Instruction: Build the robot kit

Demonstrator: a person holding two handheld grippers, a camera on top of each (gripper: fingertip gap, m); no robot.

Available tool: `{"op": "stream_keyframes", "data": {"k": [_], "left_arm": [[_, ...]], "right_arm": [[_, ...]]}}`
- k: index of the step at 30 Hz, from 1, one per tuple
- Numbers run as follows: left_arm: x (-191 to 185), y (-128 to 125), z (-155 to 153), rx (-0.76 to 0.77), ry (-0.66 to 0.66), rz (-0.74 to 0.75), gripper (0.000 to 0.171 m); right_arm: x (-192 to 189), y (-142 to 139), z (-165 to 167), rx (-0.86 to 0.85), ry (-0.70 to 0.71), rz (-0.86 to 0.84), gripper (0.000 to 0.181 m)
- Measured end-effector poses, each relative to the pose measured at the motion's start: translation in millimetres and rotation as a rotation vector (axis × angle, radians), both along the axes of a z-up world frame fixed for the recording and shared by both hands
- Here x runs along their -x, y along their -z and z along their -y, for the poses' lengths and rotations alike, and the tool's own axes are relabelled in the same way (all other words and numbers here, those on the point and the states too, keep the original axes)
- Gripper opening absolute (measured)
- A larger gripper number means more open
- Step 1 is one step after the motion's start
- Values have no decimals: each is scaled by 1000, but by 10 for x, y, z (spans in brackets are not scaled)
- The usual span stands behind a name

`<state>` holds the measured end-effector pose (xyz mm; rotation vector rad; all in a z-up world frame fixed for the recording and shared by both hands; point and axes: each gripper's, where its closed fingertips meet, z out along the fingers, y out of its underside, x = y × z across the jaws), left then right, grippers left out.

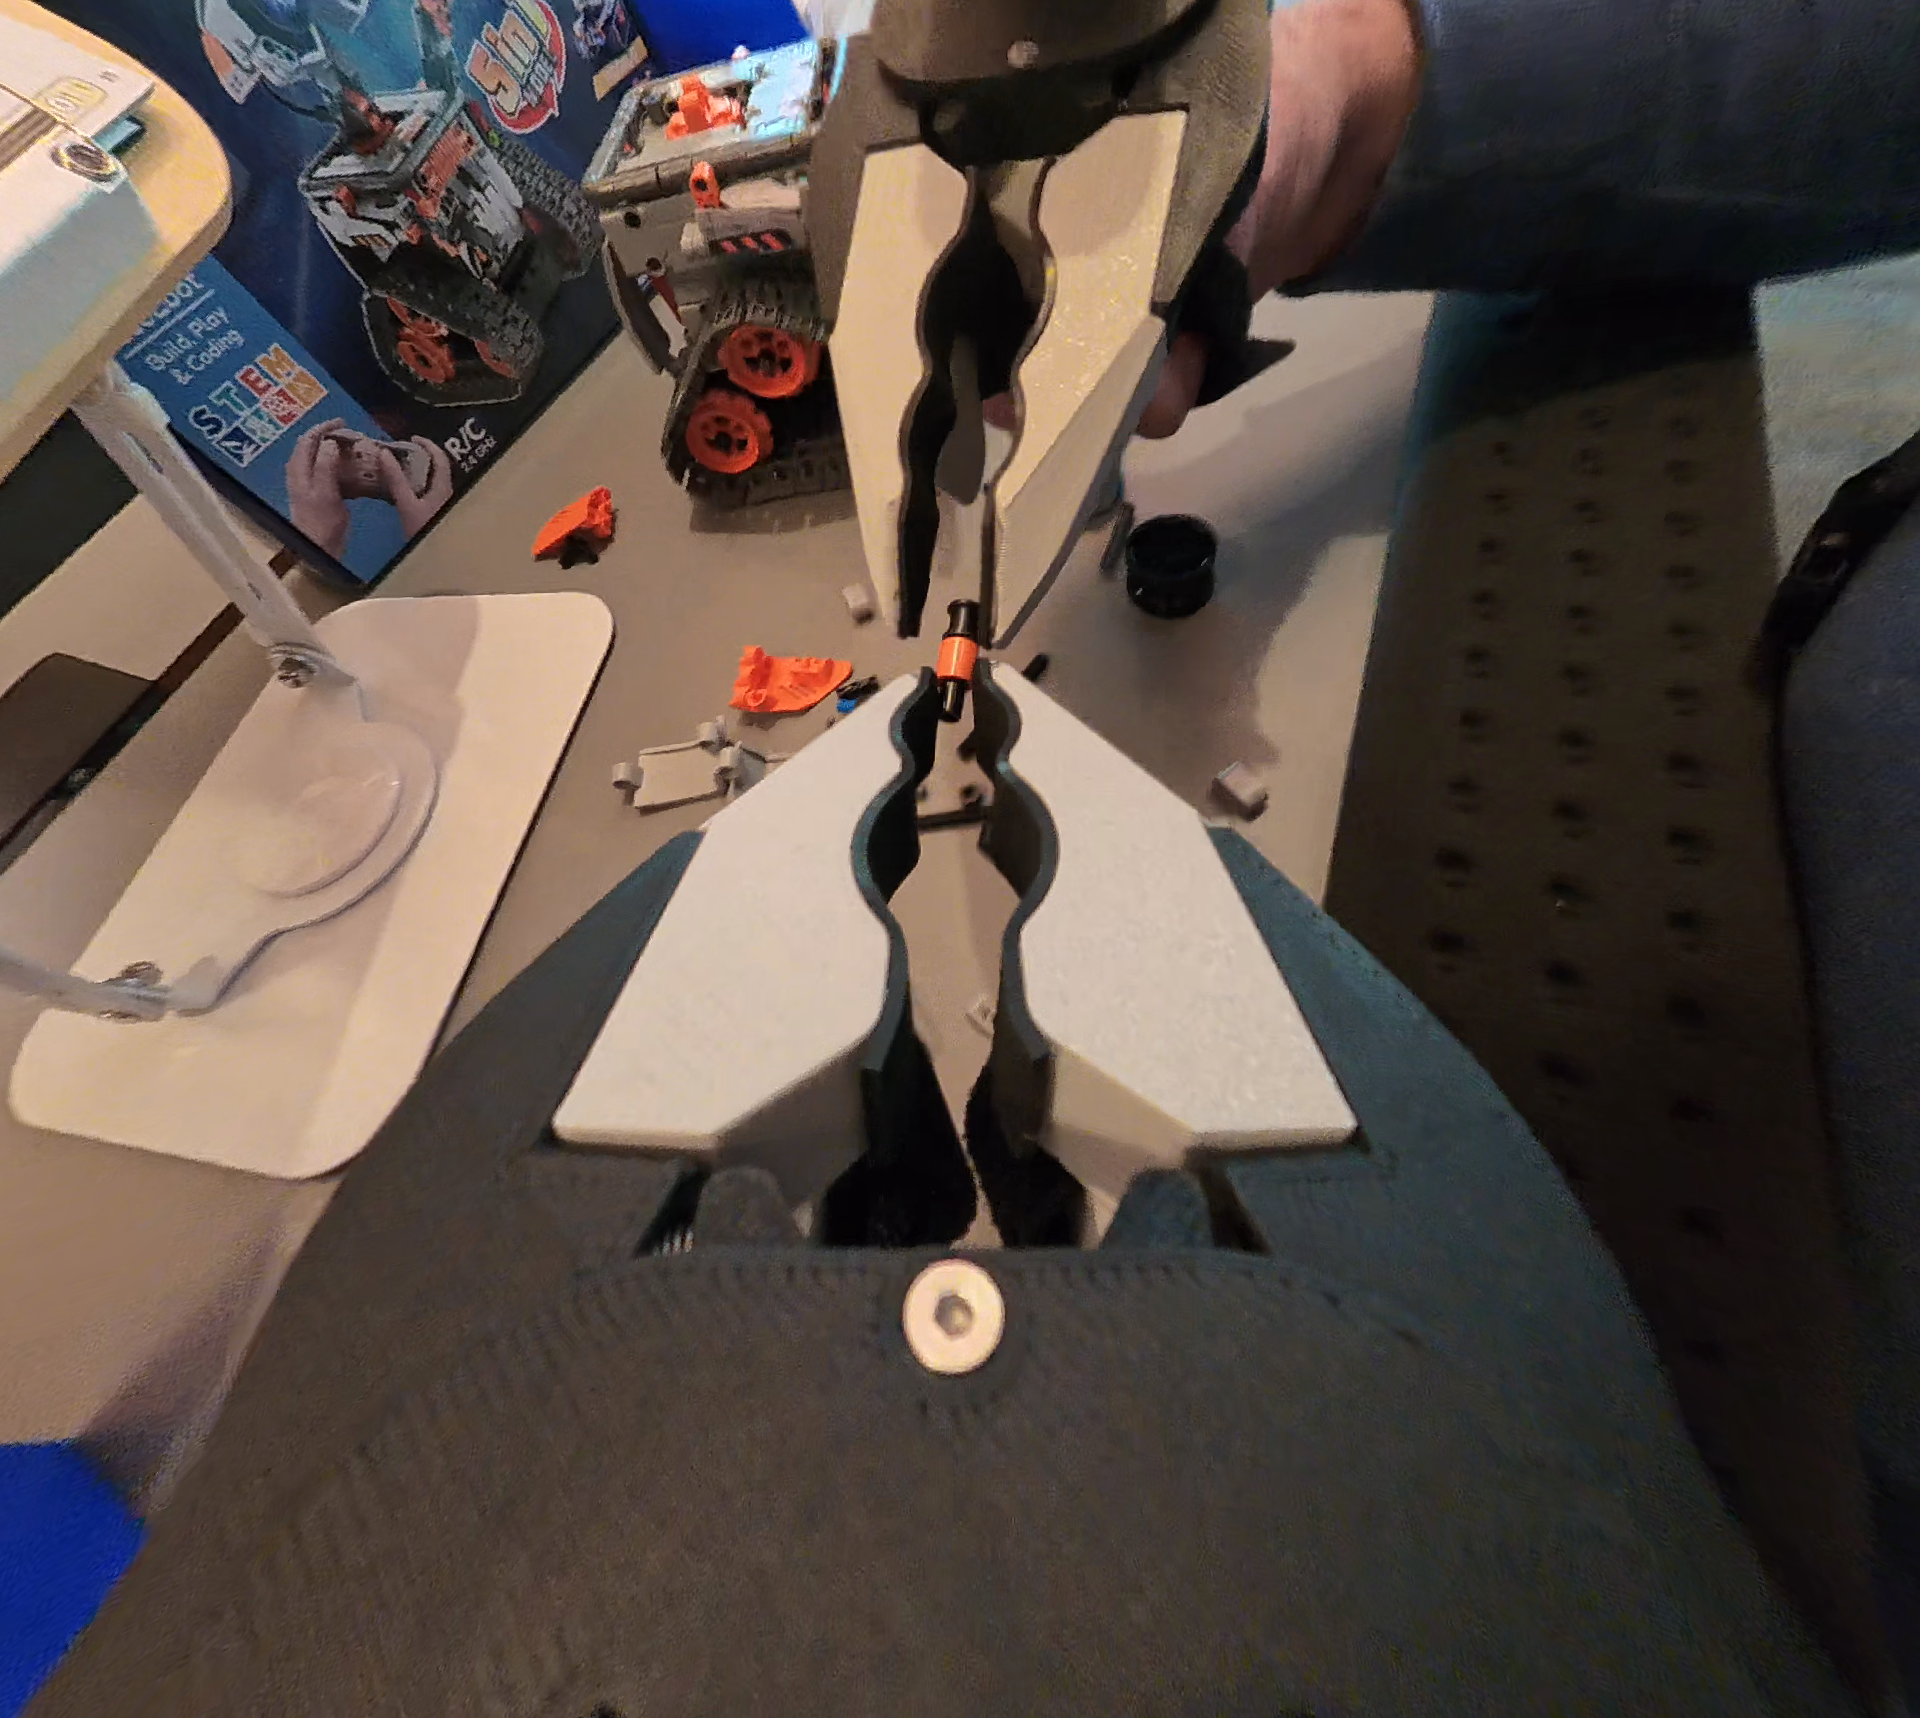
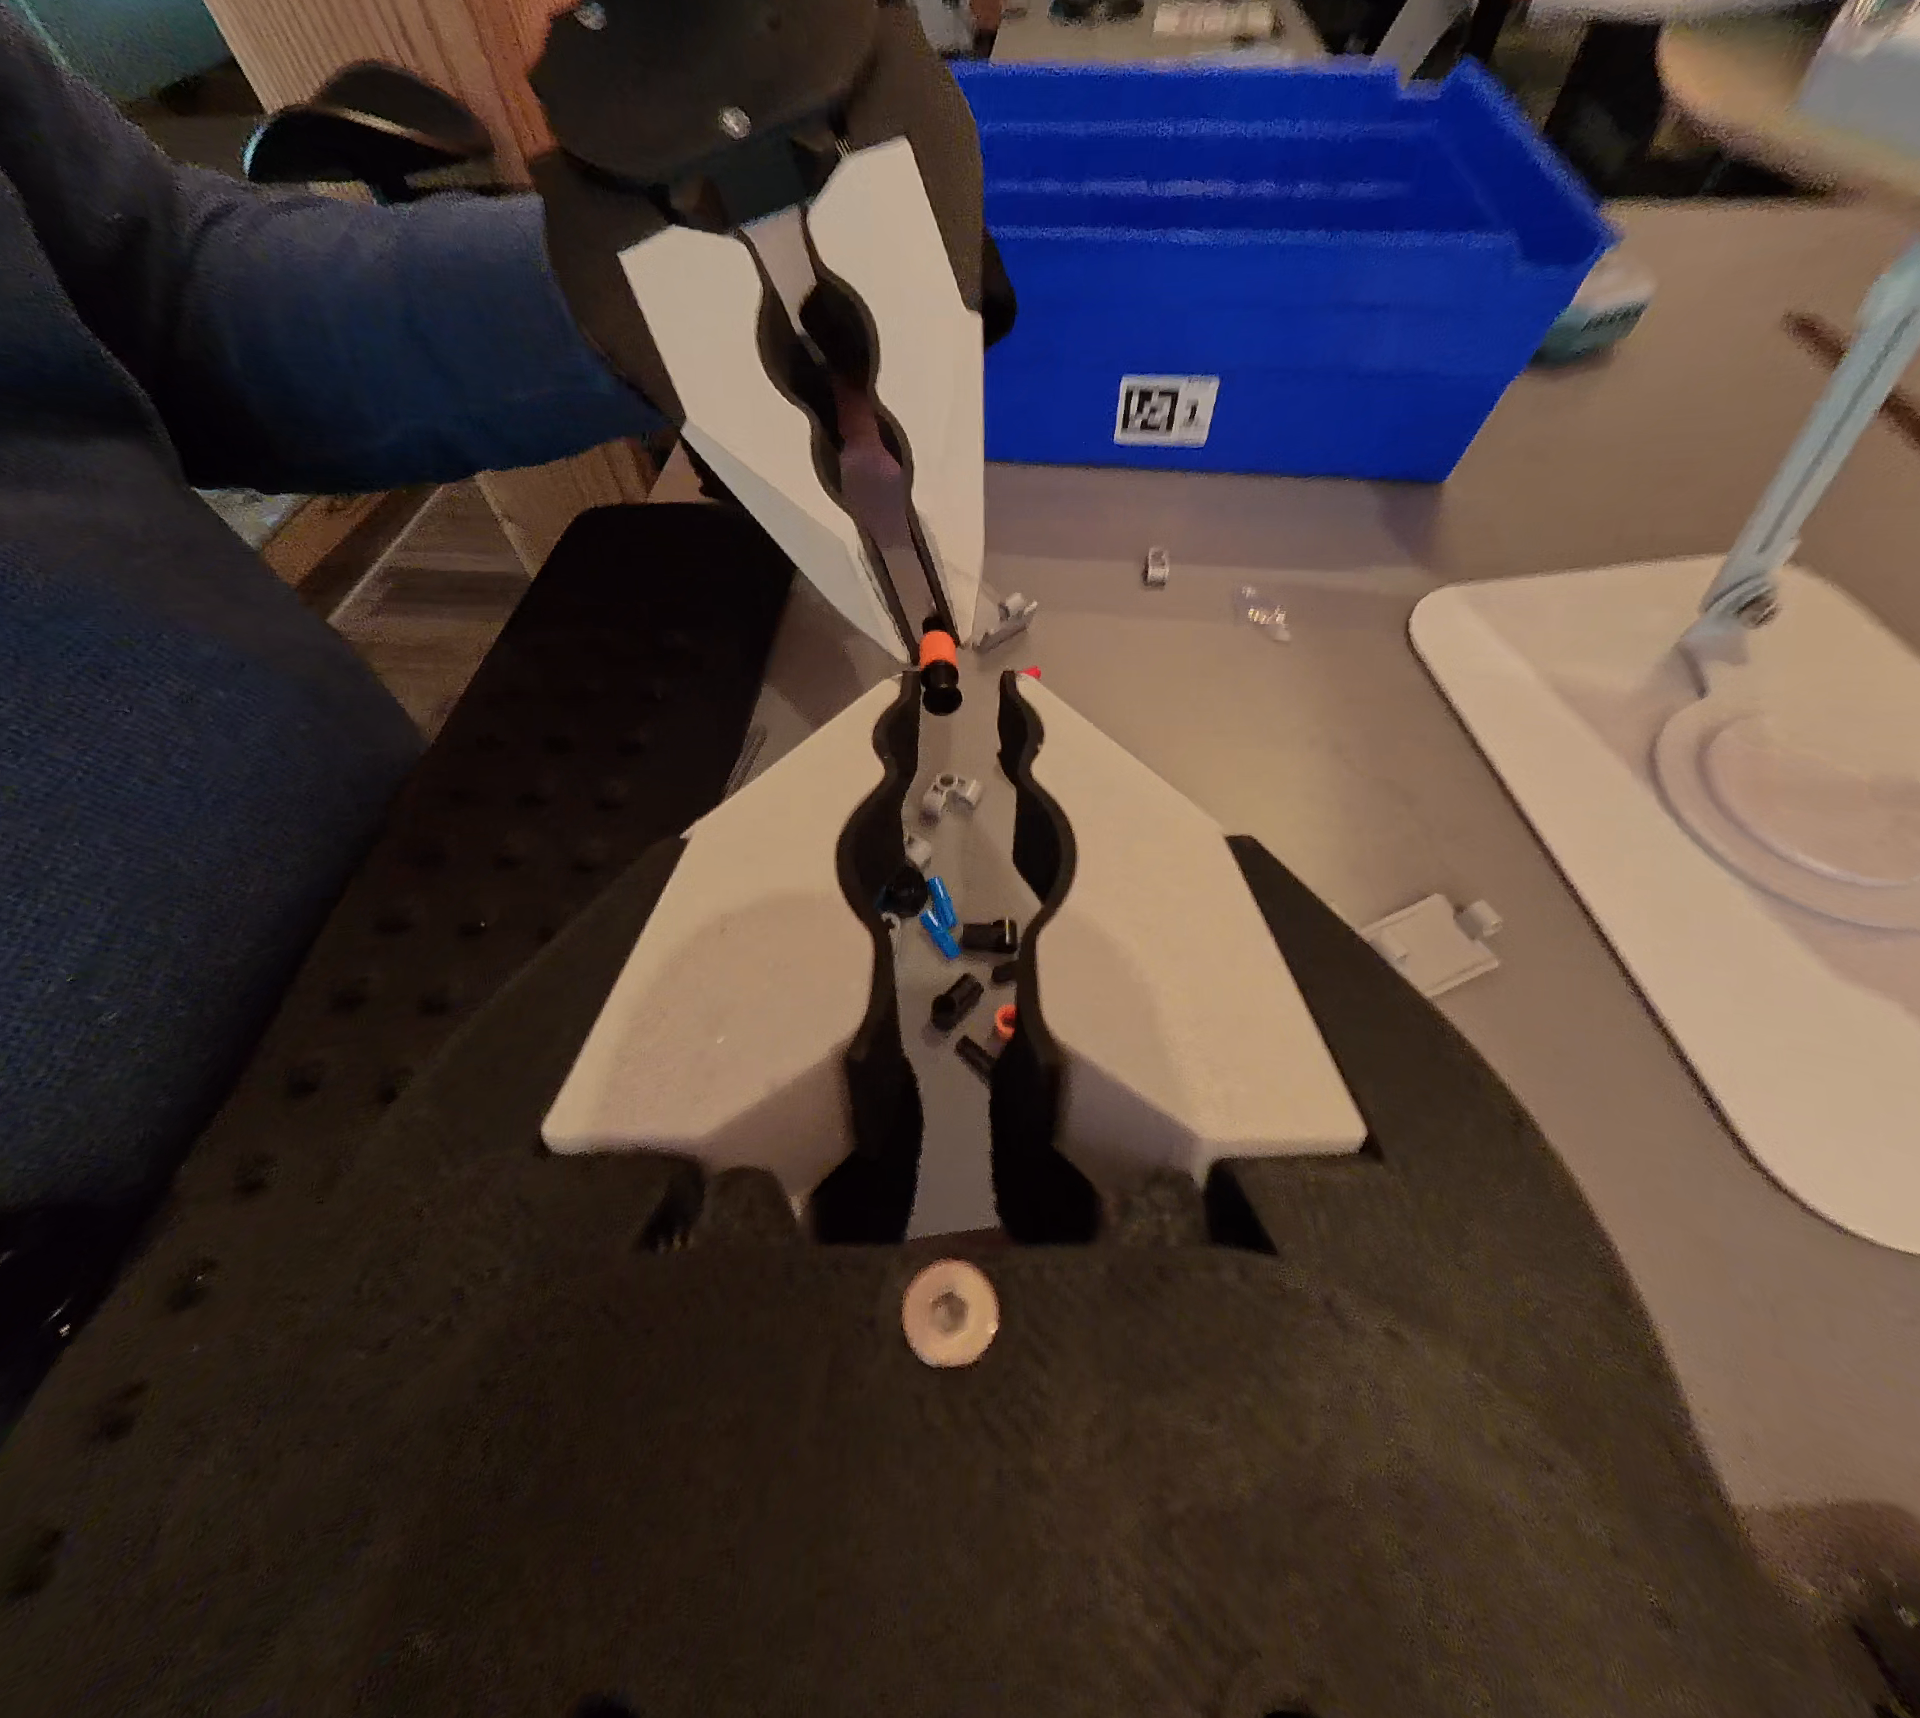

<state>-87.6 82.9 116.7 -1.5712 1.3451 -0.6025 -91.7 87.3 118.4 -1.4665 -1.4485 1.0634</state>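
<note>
Left gripper point(image 1: 956, 681) jaws clench a small orange-and-black plastic connector pin point(image 1: 953, 658) above the grey tabletop point(image 1: 1195, 733). Right gripper point(image 2: 954, 676), tip to tip with it, has jaws released about the pin's far end.

A grey table point(image 1: 1299, 525) is strewn with small building pieces point(image 2: 961, 941); a blue bin point(image 2: 1278, 297), a white stand base point(image 1: 312, 837) and a tracked toy model point(image 1: 727, 297) are set on it.

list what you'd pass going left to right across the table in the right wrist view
black perforated mat → orange-and-black pin held by the left gripper → small grey piece → grey hinged panel → white stand base
</note>
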Motion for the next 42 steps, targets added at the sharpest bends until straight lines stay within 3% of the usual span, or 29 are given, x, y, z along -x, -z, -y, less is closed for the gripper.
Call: {"op": "stream_keyframes", "data": {"k": [6, 11, 19, 25, 30, 36, 39, 42], "left_arm": [[-90, -103, 88, 71, 45, 97, 4], [-74, -20, 112, 67, 38, 46, 3], [245, 687, -96, 119, -90, -289, 4], [252, 922, -224, 165, -105, -343, 4], [242, 1020, -263, 196, -85, -367, 4], [246, 1038, -304, 200, -72, -371, 4], [240, 1040, -312, 203, -61, -373, 4], [228, 1054, -314, 209, -47, -376, 4]], "right_arm": [[-39, -81, 117, -133, 10, -15, 5], [-106, 37, 116, -146, 57, 61, 6], [-150, 710, -126, -14, 222, 390, 9], [-104, 1022, -176, -8, 291, 531, 11], [-132, 1060, -222, -32, 302, 562, 5], [-173, 1048, -253, -65, 255, 631, 13], [-71, 946, -235, -90, 215, 588, 12], [-93, 1050, -248, -75, 210, 641, 9]]}}
